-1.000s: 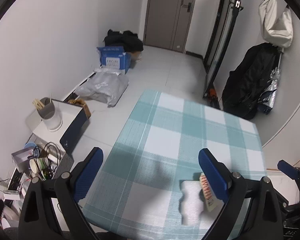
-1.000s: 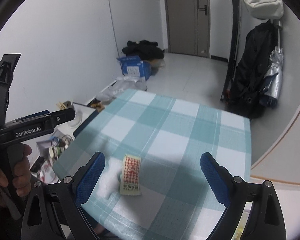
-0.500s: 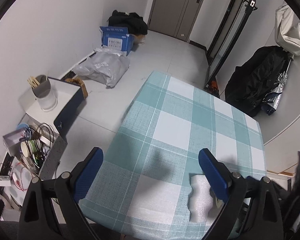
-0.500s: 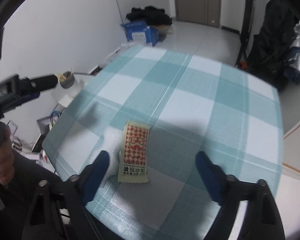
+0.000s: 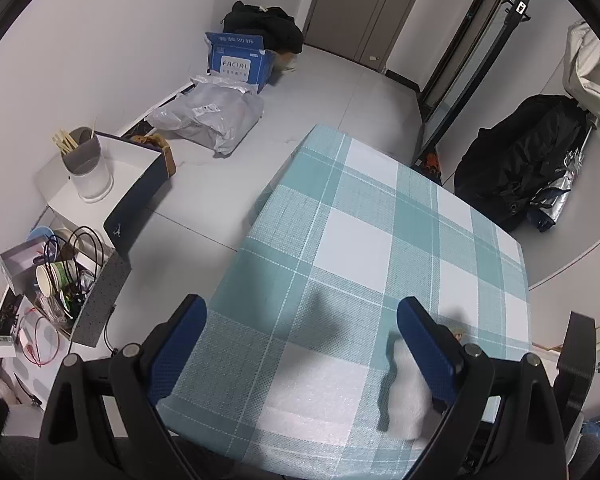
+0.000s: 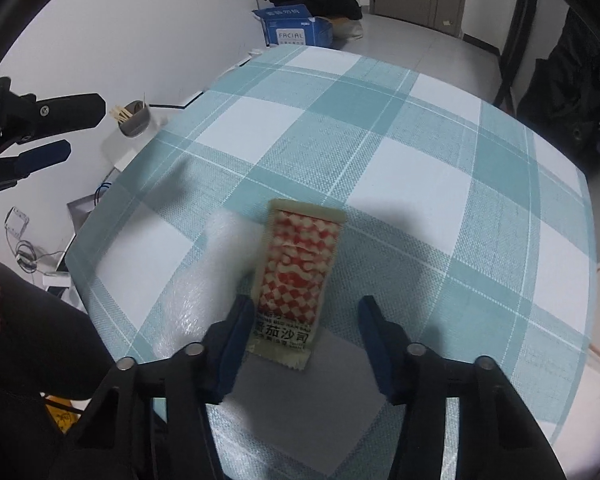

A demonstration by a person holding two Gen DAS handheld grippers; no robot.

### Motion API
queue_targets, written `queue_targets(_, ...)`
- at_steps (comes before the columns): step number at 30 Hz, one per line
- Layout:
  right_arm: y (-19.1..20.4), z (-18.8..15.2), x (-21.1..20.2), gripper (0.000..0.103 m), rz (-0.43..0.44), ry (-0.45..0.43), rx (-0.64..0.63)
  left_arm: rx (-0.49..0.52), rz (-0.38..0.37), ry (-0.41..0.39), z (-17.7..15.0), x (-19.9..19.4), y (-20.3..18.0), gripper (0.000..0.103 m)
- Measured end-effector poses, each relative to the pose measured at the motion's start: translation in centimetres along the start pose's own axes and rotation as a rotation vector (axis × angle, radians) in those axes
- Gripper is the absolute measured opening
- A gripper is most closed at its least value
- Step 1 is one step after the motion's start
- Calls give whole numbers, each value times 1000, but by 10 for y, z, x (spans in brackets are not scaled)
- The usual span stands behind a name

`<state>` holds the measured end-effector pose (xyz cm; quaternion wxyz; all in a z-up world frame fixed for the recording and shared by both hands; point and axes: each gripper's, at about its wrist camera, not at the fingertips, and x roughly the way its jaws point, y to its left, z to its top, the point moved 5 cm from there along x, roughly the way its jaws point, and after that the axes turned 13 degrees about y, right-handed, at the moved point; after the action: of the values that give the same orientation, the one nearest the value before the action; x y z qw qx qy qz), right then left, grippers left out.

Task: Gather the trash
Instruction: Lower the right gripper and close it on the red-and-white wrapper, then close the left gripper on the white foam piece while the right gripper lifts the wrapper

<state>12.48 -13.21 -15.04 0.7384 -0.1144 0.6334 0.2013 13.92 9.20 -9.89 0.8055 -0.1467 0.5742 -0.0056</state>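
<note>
sticks (image 5: 62,141) stand in a grey cup (image 5: 85,160); right gripper (image 6: 304,320) closing around sauce packet (image 6: 298,276); left gripper (image 5: 300,330) wide.

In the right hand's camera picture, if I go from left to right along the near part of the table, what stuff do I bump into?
Bubble wrap piece → left finger of the closing right gripper → ketchup packet, between the fingers → right finger → bare checked tablecloth.

Even, soft indoor light, moderately bright, cool cast. Diffuse shadows on checked tablecloth (image 5: 364,240) beneath grippers. No harsh glare. Strong fisheye bending, black vignette at corners. Slight blur on bubble wrap (image 6: 204,280); sauce packet (image 6: 296,280) sharp.
</note>
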Motion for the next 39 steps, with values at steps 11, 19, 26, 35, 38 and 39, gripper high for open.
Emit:
queue_targets(11, 1, 6, -2, 17, -61, -29, -7, -9, 23, -4, 0, 1, 6, 94)
queue_targets(19, 4, 3, -7, 9, -88, -49, -41, -6, 27, -5, 0, 2, 5, 94)
queue_targets(26, -2, 1, -18, 9, -65, -73, -15, -11, 22, 7, -1, 5, 2, 94)
queue_targets(35, -29, -8, -56, 9, -35, -156, 72, 111, 1, 78, -13, 19, -25, 94)
queue_targets(38, -39, -12, -73, 9, -32, -192, 94, 173, -9, 131, -21, 30, -43, 94)
queue_targets(39, -41, -14, -79, 9, -30, -203, 99, 196, -17, 153, -25, 34, -49, 94)
